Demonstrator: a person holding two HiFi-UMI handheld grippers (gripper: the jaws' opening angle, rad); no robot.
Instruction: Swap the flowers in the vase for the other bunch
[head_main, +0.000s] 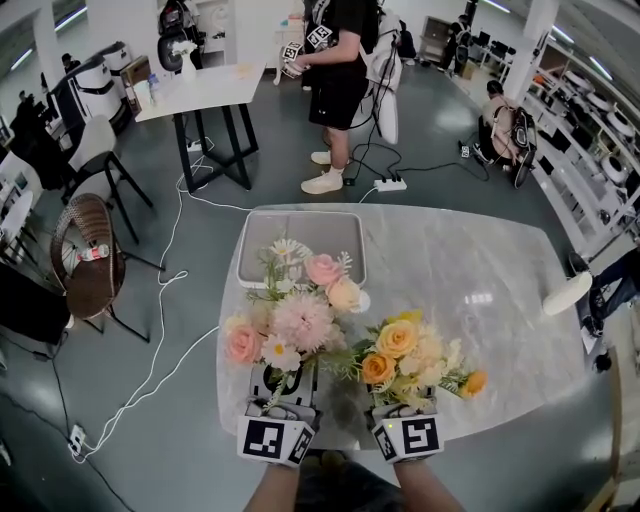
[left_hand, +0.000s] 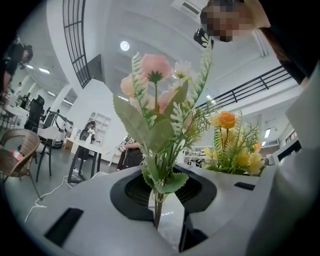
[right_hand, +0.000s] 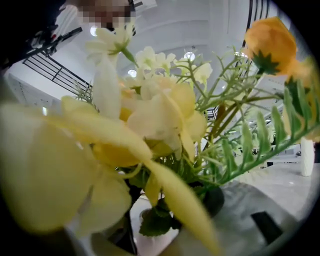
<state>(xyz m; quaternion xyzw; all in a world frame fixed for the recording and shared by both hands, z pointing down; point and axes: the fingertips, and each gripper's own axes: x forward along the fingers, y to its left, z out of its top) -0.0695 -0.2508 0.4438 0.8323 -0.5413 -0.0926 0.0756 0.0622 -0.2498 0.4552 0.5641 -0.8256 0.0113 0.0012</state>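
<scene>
Left gripper (head_main: 285, 378) pinches the pink bunch (head_main: 300, 315) by its stems, upright, heads up, over the near table (head_main: 490, 290) edge. Right gripper (head_main: 402, 397) has its fingers spread around the upright yellow bunch (head_main: 405, 350). White vase (head_main: 568, 292) stands far right, apart from both bunches.

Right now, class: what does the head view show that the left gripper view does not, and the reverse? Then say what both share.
Only the head view: the grey tray behind the flowers and the right claw. Only the left gripper view: the stems of the pink bunch pinched in the left claw, and a round ceiling light. Both: the pink bunch, the yellow bunch, the wicker chair.
</scene>
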